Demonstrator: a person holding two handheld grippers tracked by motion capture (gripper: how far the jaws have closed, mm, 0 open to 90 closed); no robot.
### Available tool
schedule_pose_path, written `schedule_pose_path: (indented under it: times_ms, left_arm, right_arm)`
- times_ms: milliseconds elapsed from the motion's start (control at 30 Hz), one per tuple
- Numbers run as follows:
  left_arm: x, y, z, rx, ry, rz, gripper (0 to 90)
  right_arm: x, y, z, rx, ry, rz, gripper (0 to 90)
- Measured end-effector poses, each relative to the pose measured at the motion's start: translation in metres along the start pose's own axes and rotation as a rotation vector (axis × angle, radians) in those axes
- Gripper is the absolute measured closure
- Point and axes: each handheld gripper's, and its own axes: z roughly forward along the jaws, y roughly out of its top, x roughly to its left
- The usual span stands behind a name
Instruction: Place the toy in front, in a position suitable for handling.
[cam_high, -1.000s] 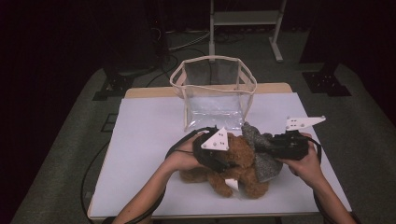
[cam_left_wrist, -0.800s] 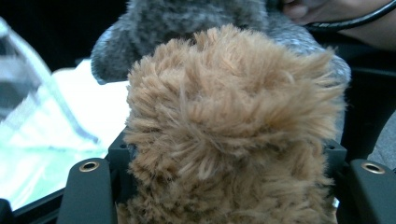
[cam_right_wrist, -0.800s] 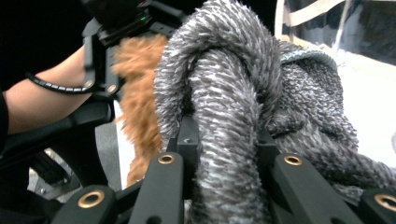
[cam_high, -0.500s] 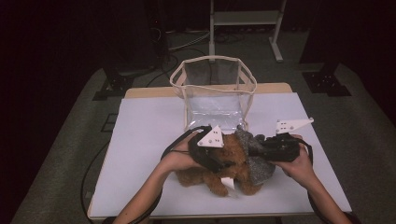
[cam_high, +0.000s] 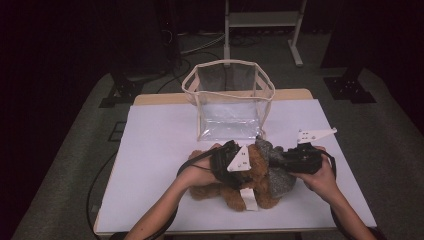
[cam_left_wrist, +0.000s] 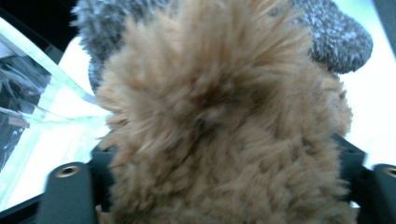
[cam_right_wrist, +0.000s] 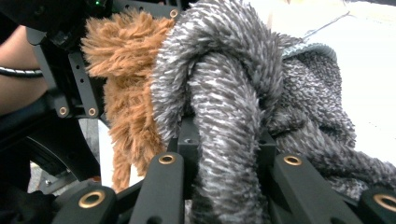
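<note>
White table (cam_high: 155, 150) in a dark room: left gripper (cam_high: 248, 161) is clamped on the brown plush toy (cam_high: 260, 187), right gripper (cam_high: 274, 159) closed around its grey fuzzy part (cam_right_wrist: 224, 116), near the clear bag (cam_high: 230, 107).

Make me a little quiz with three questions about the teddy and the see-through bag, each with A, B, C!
1. Where does the see-through bag stand?
A. behind the brown teddy, farther from the person
B. on the floor
C. on top of the teddy

2. What colour is the fluffy cloth in the right hand-held gripper?
A. red
B. grey with white flecks
C. green

3. What is the left hand-held gripper doing?
A. lying alone on the table
B. reaching inside the bag
C. clamping brown fur

Answers:
1 A, the high view shows the bag upright on the white table beyond the teddy.
2 B, the right gripper view shows grey flecked pile between its jaws.
3 C, the left gripper view shows brown fur pressed between its jaws.
</note>
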Motion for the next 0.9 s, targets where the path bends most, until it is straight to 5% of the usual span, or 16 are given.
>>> schedule_pose_path:
  times_ms: [167,300,500,767,900]
  left_arm:
    - [0.007,-0.003,-0.012,-0.073,0.007,-0.077,33.6]
    - [0.009,-0.003,-0.017,-0.072,0.013,-0.083,34.1]
    - [0.008,-0.005,-0.023,-0.058,0.0,-0.075,34.3]
    - [0.012,-0.002,-0.032,-0.09,0.015,-0.111,34.7]
    - [0.01,-0.005,-0.027,-0.065,-0.002,-0.113,34.6]
  right_arm:
    - [0.003,0.004,-0.004,-0.034,-0.006,-0.008,72.0]
    - [0.002,0.001,-0.004,-0.037,0.013,0.003,71.9]
    - [-0.003,-0.013,0.002,0.031,0.014,0.033,72.4]
    - [0.002,0.005,0.0,-0.011,0.002,0.006,72.3]
    - [0.002,-0.007,0.002,0.048,0.01,0.017,72.3]
